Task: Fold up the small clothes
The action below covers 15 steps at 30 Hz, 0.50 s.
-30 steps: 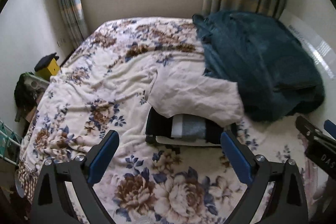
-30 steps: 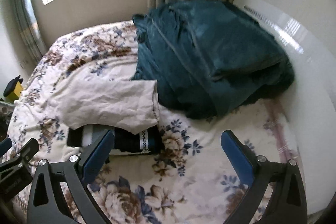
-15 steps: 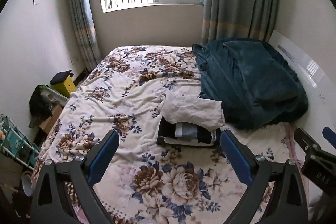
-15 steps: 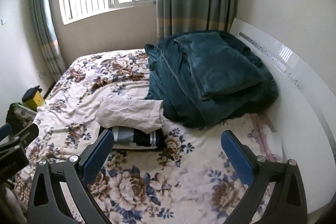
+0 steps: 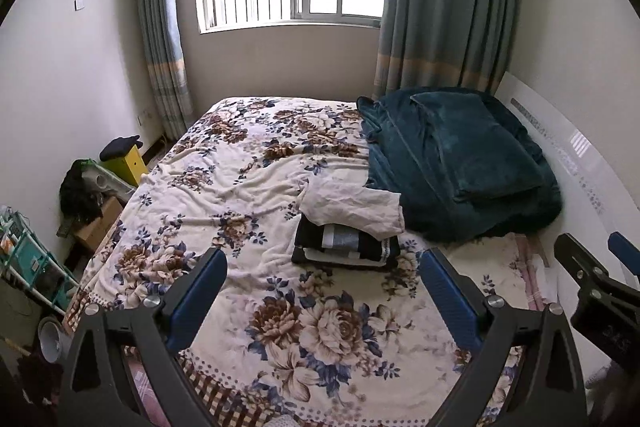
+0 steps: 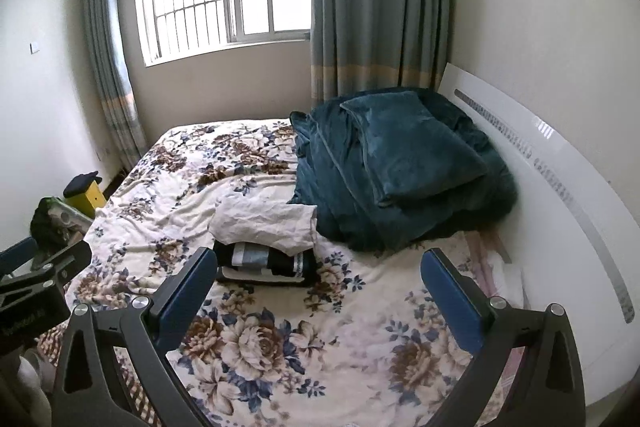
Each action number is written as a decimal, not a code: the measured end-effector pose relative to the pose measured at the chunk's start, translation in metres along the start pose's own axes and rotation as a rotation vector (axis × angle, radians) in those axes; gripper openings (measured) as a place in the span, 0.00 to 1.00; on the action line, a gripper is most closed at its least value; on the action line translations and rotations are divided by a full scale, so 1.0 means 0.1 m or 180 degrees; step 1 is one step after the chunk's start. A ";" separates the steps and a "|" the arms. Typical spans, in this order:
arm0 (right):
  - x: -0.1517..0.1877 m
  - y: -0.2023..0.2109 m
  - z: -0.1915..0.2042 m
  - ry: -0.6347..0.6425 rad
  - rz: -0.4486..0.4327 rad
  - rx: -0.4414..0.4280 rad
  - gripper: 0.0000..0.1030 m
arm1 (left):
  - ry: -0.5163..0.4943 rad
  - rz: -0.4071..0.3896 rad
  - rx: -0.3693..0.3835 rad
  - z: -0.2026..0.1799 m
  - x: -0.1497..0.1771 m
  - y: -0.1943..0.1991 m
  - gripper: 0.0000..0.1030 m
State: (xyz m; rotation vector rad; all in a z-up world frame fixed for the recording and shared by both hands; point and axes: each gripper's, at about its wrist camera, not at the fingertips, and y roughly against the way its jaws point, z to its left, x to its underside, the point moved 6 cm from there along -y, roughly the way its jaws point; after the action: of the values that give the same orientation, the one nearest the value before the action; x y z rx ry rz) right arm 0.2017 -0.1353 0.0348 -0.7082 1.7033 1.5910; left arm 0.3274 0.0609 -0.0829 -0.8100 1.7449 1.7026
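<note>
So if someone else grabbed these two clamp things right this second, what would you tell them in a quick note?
Left gripper: jaws wide open, empty, held above the floral bedspread.
Right gripper: the same, open and holding nothing.
Job's things: a stack of folded dark clothes lies mid-bed; a cream garment is draped on top of it, creased and hanging over the stack's edges rather than squared to it. The heaped teal blanket sits right beside the stack.
Done: the dark stack looks folded.
Left: probably tidying or refolding the cream piece. No other loose clothes are visible on the bed.
</note>
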 end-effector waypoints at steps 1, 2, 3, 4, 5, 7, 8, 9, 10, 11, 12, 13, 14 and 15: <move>0.01 0.03 -0.01 -0.0001 -0.0005 -0.0011 1.00 | 0.0003 -0.0008 0.0004 -0.01 0.01 0.03 0.96; 0.01 0.06 -0.01 -0.0016 -0.0011 -0.0031 1.00 | -0.0003 -0.0009 0.0001 -0.01 0.02 0.04 0.96; 0.01 0.09 -0.02 -0.0023 -0.0014 -0.0042 1.00 | -0.0003 -0.0003 -0.0010 -0.02 0.02 0.04 0.96; 0.01 0.13 -0.02 -0.0015 -0.0019 -0.0040 1.00 | 0.0008 0.0005 -0.0006 -0.02 0.03 0.06 0.96; 0.01 0.15 -0.02 -0.0014 -0.0023 -0.0053 1.00 | 0.0011 0.0004 -0.0010 -0.02 0.03 0.08 0.96; 0.02 0.20 -0.03 -0.0031 -0.0024 -0.0082 1.00 | -0.0017 0.0006 -0.0043 -0.05 0.05 0.12 0.96; 0.02 0.22 -0.04 -0.0020 -0.0023 -0.0085 1.00 | -0.0022 0.0019 -0.0031 -0.07 0.05 0.13 1.00; 0.03 0.24 -0.04 0.0000 -0.0022 -0.0083 1.00 | -0.0017 0.0015 -0.0019 -0.08 0.05 0.14 1.00; 0.03 0.25 -0.04 0.0010 -0.0026 -0.0084 1.00 | -0.0021 0.0009 -0.0021 -0.10 0.04 0.15 1.00; 0.03 0.25 -0.05 0.0018 -0.0031 -0.0080 1.00 | -0.0031 0.0007 -0.0032 -0.11 0.04 0.15 1.00; 0.03 0.24 -0.07 0.0042 -0.0019 -0.0080 1.00 | -0.0034 0.0001 -0.0037 -0.11 0.05 0.16 1.00; 0.03 0.24 -0.07 0.0042 -0.0019 -0.0080 1.00 | -0.0036 -0.0007 -0.0044 -0.12 0.04 0.16 1.00; 0.03 0.24 -0.08 0.0043 -0.0020 -0.0075 1.00 | -0.0041 -0.0014 -0.0061 -0.12 0.04 0.17 1.00; 0.02 0.22 -0.09 0.0045 -0.0022 -0.0078 1.00 | -0.0041 -0.0012 -0.0056 -0.13 0.03 0.16 1.00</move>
State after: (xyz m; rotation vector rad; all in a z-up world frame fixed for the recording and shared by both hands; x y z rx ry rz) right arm 0.1822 -0.1421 0.0470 -0.7383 1.6923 1.6082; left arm 0.3135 0.0483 -0.0745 -0.8077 1.7211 1.7194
